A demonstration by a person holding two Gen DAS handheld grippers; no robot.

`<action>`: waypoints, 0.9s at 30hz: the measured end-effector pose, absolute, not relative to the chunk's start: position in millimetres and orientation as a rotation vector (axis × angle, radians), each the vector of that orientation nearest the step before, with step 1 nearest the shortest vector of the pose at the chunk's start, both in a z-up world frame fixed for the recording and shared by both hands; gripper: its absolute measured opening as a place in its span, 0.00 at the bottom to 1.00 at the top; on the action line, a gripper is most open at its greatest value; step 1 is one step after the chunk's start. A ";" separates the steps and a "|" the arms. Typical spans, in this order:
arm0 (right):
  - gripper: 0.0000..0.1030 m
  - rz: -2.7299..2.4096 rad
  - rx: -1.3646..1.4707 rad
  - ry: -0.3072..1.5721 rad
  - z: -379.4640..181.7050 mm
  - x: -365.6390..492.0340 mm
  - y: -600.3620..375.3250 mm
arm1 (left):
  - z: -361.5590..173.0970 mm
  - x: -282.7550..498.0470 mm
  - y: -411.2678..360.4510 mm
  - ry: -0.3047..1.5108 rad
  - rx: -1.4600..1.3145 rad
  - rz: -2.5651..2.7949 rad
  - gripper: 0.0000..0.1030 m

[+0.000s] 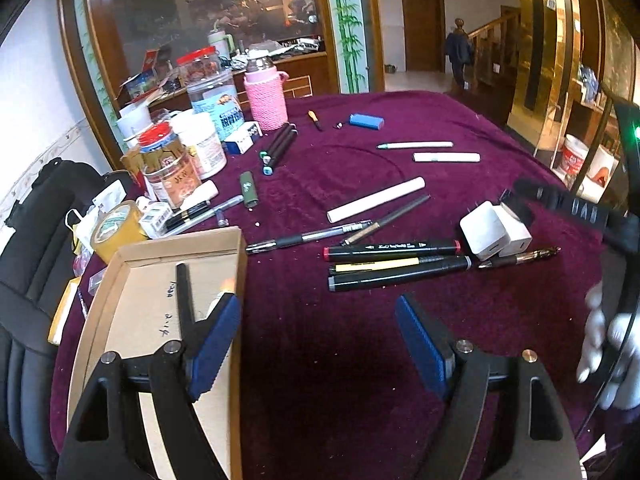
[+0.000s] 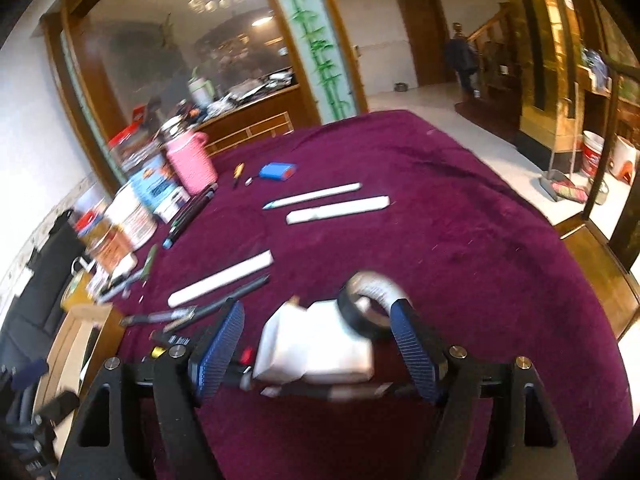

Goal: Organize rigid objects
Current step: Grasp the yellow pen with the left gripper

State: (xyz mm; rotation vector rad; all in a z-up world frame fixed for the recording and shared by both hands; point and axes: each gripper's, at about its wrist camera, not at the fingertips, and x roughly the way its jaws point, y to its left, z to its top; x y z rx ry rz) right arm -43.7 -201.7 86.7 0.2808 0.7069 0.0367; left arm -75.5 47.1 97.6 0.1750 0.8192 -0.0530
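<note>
Both jaws gape, empty. The right hand-held gripper [image 2: 316, 344] straddles the white plug-in chargers [image 2: 316, 350] on the purple tabletop [image 2: 460, 240], pads not touching; the left hand-held gripper [image 1: 316, 336] hangs beside the shallow cardboard box [image 1: 160, 280]. Next, I'd guess: close on a charger.

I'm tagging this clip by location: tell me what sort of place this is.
Probably a home's living or dining area, not a workshop. A table under a purple velvet cloth holds pens and food jars; behind it are a wooden door, a staircase railing and a tiled floor.
</note>
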 end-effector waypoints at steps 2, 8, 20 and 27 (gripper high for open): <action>0.79 0.014 0.299 0.697 86.9 -34.9 -213.4 | 92.9 -69.9 42.8 0.835 0.184 -0.054 0.77; 0.80 -0.032 0.378 0.699 71.6 -19.1 -245.7 | 74.8 -46.9 31.6 0.895 0.205 -0.078 0.77; 0.81 -0.022 0.454 0.808 45.4 -6.5 -258.5 | 19.7 46.6 20.8 1.113 0.061 -0.161 0.79; 0.81 -0.020 0.451 0.811 45.0 -7.9 -258.5 | 15.3 41.8 10.9 1.127 0.073 -0.259 0.84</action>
